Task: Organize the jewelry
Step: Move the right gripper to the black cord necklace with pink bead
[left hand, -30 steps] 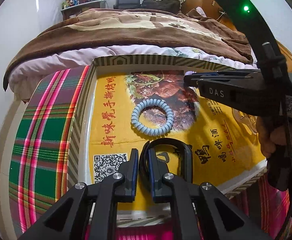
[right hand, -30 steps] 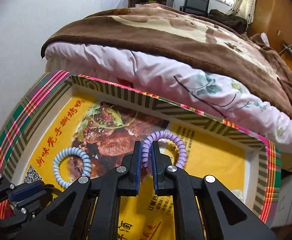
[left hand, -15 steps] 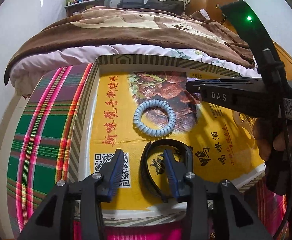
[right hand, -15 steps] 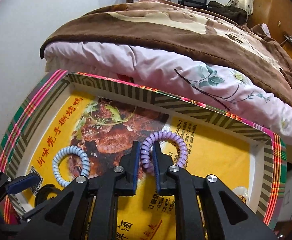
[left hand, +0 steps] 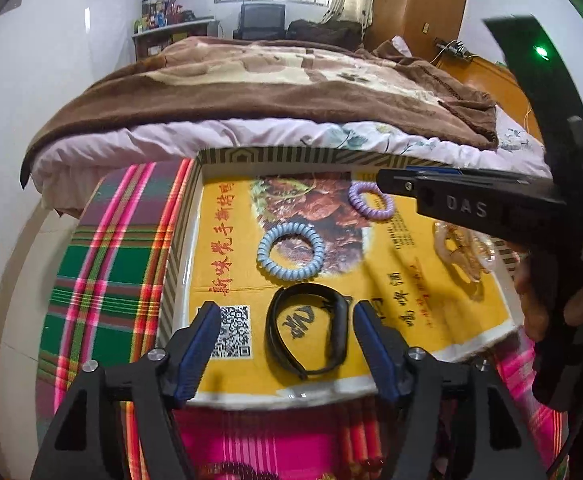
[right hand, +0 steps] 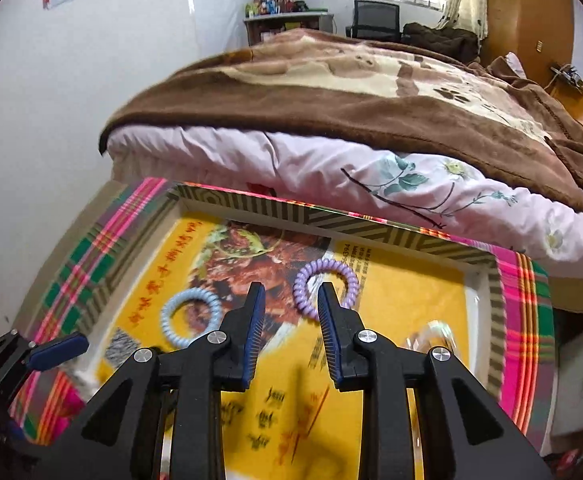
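A shallow box lid with a yellow printed floor [left hand: 411, 300] holds the jewelry. A black band [left hand: 306, 330] lies at its near edge, between the wide-open fingers of my left gripper [left hand: 285, 320], untouched. A light blue coil bracelet [left hand: 291, 250] lies in the middle. A purple coil bracelet [right hand: 326, 284] lies farther back; my right gripper [right hand: 291, 300] is open just in front of it and holds nothing. A clear amber piece [left hand: 457, 254] lies at the right. The right gripper also shows from the side in the left wrist view [left hand: 387, 184].
The lid [right hand: 251, 204] rests on a plaid cloth [left hand: 107, 280] in green, pink and red. A bed with a brown blanket [right hand: 371, 92] and a pale floral sheet [right hand: 411, 184] stands right behind it. A white wall is at the left.
Both grippers have opened and pulled back. The left one let go of the black band. The right one let go of the purple coil bracelet, which now lies on the lid.
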The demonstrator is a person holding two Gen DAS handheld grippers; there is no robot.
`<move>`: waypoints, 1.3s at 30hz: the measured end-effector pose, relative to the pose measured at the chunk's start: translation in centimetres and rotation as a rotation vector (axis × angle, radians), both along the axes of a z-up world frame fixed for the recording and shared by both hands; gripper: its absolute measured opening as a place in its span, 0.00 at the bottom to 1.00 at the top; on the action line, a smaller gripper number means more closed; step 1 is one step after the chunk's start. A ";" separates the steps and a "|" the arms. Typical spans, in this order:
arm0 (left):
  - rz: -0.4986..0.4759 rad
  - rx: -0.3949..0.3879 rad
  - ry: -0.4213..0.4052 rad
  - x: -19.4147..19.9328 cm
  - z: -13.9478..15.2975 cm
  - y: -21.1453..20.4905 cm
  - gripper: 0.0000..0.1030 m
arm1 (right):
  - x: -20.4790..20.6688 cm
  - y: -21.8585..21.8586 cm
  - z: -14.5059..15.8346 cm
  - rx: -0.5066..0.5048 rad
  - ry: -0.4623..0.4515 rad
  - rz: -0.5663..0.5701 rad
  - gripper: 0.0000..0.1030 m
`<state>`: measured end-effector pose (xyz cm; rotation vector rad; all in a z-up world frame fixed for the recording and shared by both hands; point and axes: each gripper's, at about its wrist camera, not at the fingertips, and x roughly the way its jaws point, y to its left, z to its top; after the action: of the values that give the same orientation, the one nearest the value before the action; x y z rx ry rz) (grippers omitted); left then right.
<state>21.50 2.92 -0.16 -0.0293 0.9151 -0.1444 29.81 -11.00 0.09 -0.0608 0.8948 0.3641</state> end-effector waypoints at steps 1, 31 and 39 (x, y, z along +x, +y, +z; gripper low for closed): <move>0.001 -0.001 -0.007 -0.4 0.3 0.0 0.70 | -0.8 -0.3 0.4 0.010 -0.010 -0.003 0.27; 0.137 -0.072 -0.084 -13.1 1.1 7.1 0.74 | -14.0 -0.5 -5.0 0.109 0.133 0.067 0.53; 0.186 -0.079 -0.062 -13.4 0.0 9.1 0.74 | -12.9 0.9 -6.1 0.069 0.155 0.070 0.53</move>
<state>8.05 12.06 -0.13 -0.1818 0.8403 -0.0082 16.94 -10.07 -5.97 -0.0002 1.0347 0.4699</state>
